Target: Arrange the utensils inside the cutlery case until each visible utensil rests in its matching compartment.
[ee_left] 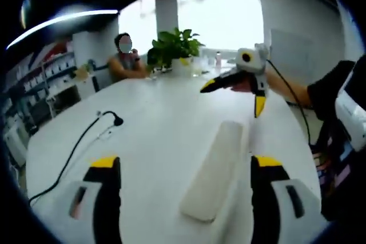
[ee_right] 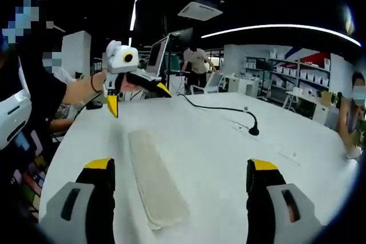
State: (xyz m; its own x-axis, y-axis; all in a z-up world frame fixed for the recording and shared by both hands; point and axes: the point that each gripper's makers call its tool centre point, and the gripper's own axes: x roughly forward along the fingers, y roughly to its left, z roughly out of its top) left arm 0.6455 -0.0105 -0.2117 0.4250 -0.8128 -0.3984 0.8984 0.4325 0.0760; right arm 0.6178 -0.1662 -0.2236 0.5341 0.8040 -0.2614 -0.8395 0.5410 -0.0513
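Note:
A long, flat cream cutlery case (ee_left: 214,167) lies closed on the white table (ee_left: 154,135), so its contents are hidden. My left gripper (ee_left: 186,163) is open, and the case's near end lies between its yellow-tipped jaws, closer to the right one. In the right gripper view the same case (ee_right: 153,178) runs away from me, just inside the left jaw of my open right gripper (ee_right: 181,165). Each gripper faces the other across the case. A hand holds the right gripper (ee_left: 231,100) above the far end, jaws spread wide. The left gripper (ee_right: 139,101) is likewise spread.
A black cable ending in a small stand (ee_left: 117,121) crosses the table left of the case; the same stand (ee_right: 253,131) appears in the right gripper view. A potted plant (ee_left: 174,44) and a seated person (ee_left: 123,64) are at the far edge. Shelves (ee_right: 297,75) line the room.

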